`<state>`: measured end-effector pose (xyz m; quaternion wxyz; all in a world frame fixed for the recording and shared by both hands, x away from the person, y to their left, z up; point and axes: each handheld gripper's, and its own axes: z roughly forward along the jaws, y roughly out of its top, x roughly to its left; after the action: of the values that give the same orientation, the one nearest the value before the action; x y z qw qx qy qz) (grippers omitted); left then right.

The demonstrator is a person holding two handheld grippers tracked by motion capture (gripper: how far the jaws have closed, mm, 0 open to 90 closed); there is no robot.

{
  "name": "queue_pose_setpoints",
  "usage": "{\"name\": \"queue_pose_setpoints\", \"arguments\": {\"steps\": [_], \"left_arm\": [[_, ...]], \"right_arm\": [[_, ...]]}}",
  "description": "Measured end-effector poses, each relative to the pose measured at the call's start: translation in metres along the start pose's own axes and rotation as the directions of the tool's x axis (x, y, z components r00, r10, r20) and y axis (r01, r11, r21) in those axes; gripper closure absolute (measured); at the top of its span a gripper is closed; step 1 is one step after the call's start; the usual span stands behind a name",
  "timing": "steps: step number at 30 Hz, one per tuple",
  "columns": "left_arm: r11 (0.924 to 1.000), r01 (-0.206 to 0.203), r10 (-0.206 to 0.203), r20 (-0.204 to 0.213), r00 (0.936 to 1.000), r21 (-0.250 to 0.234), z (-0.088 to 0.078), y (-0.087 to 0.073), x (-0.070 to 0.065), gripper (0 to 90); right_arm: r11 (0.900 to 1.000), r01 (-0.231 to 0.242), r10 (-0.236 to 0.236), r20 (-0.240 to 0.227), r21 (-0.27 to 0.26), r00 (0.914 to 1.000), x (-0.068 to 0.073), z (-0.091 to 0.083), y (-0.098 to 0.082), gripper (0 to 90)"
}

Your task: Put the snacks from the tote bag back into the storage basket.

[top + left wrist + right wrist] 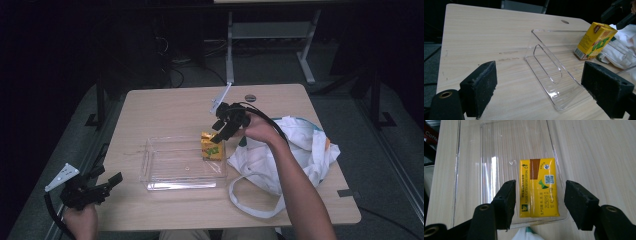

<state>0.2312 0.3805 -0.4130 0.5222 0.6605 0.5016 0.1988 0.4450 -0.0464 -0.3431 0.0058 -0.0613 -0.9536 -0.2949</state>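
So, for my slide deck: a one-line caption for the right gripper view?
Right gripper open above a yellow drink carton standing in a clear plastic tray.

Tray point(165, 181) – clear glossy plastic, ribbed floor. Carton point(212, 145) – smooth printed yellow card, slight sheen. Table point(165, 112) matt pale wood-grain. Bag point(300, 150), right, soft white cloth. Jaw pads: rough black foam.

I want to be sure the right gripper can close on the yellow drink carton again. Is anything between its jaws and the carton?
Nothing visible is. In the right gripper view the right gripper has its jaws open on either side of the yellow drink carton, with bare gaps between pads and carton. The carton stands in the clear plastic tray, at its end nearest the white cloth bag.
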Motion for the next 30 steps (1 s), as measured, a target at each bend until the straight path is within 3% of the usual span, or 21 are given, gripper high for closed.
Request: {"name": "queue_pose_setpoints", "arguments": {"steps": [30], "left_arm": [[0.9999,-0.010,0.010,0.003,0.9999,0.008,0.002,0.000,-0.001,12.7]], "right_arm": [[0.997,-0.062,0.063,0.019,-0.041,0.9978,0.000,-0.024,-0.017,39.2]]}}
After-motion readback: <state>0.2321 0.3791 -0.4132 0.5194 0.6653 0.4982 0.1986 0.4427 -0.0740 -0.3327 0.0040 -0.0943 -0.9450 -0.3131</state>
